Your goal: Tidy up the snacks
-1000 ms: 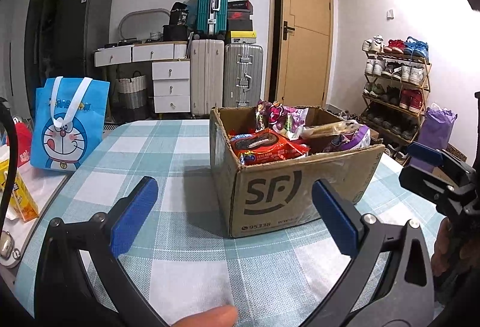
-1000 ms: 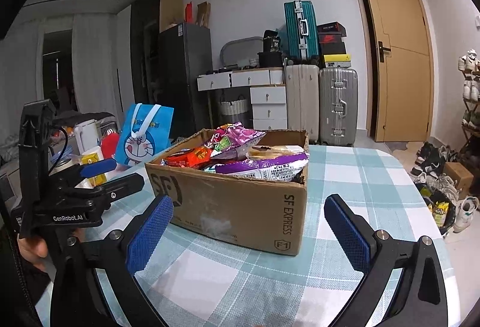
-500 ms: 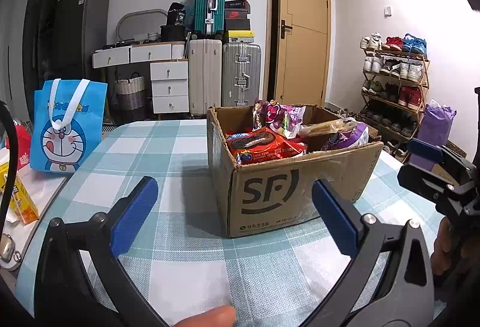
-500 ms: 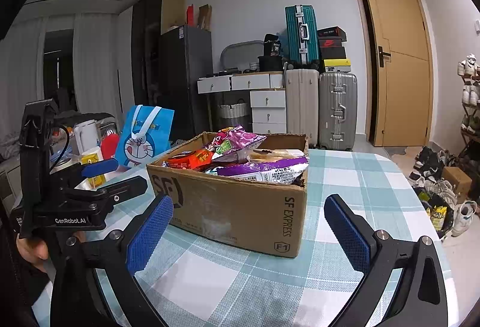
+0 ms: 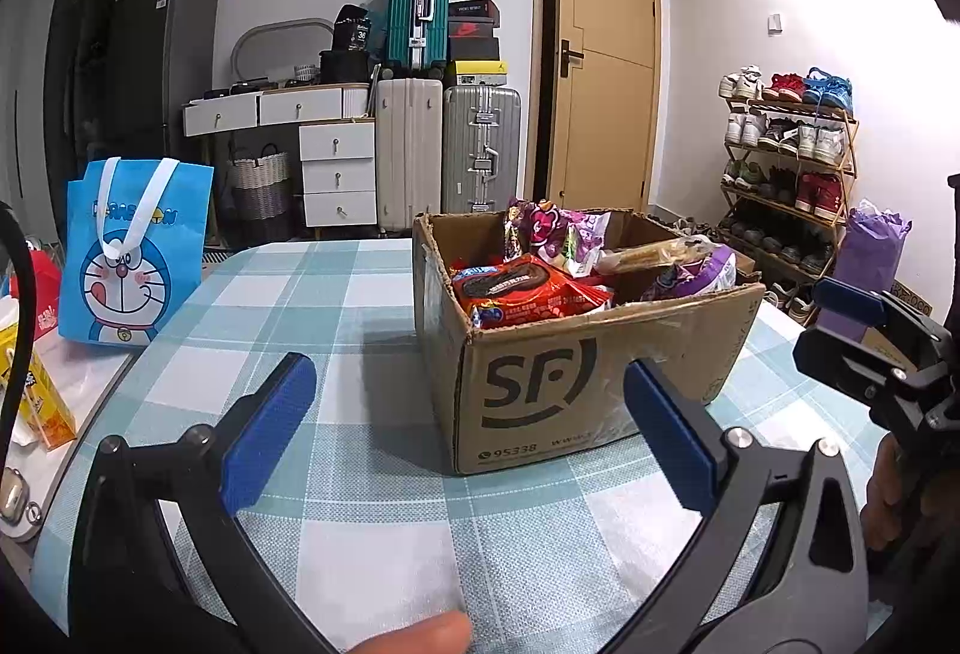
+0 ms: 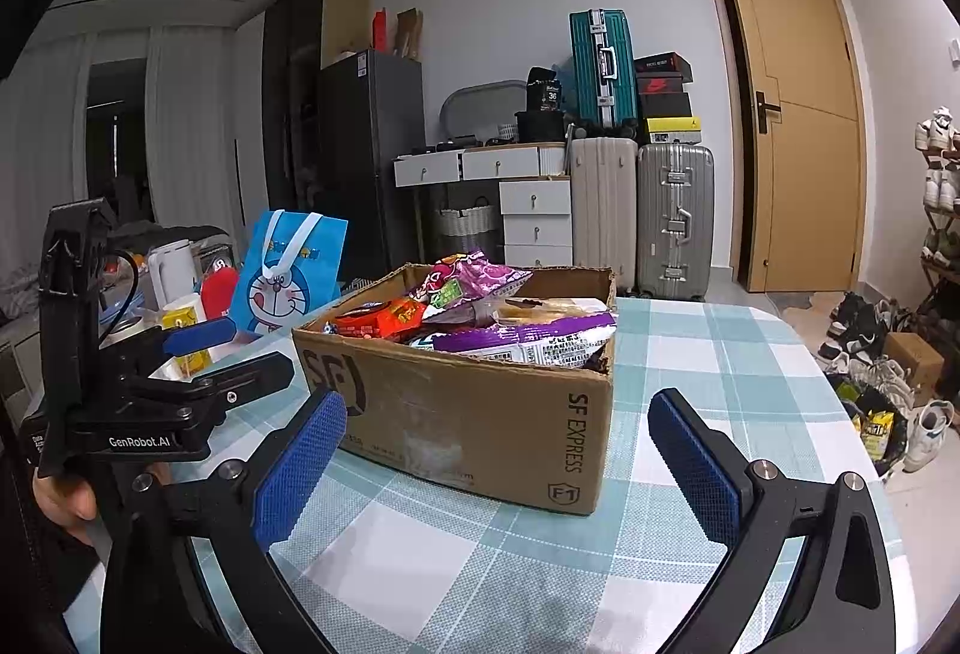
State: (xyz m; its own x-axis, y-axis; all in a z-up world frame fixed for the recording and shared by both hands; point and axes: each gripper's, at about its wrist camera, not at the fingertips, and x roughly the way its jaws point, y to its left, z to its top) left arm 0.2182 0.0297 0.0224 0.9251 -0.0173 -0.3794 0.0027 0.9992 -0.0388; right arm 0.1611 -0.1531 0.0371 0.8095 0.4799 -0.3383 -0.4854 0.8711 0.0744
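A cardboard box (image 5: 576,372) printed with "SF" stands on the counter (image 5: 372,480), which is covered with a light blue and white checked cloth. The box is open at the top and packed with snacks: a red packet (image 5: 522,291) lies at the near left corner in the left wrist view, a purple and pink packet (image 5: 552,228) stands up behind it, a long pale wrapped stick (image 5: 654,252) lies across the middle, and a purple and white bag (image 5: 696,279) leans toward the right wall. From the right wrist view the same box (image 6: 480,408) shows its "SF EXPRESS" side, with the purple and white bag (image 6: 528,342) along the near edge and the red packet (image 6: 378,321) at the left.

The left gripper (image 5: 468,432) is held low over the counter in front of the box, its blue-padded fingers (image 5: 270,438) spread wide apart with nothing between them; a fingertip shows at the bottom edge of that view. The right gripper (image 6: 498,468) is likewise spread wide and holds nothing, its fingers (image 6: 300,468) framing the near corner of the box without touching it. Each gripper appears from the side in the other's view, flanking the box.

A blue cartoon tote bag (image 5: 135,252) stands upright at the left edge of the counter, well apart from the box. Beside it sits a yellow carton (image 5: 36,390). Behind the counter are suitcases (image 5: 447,150), a white chest of drawers (image 5: 336,171), a wooden door (image 5: 606,66) and a shoe rack (image 5: 786,162)
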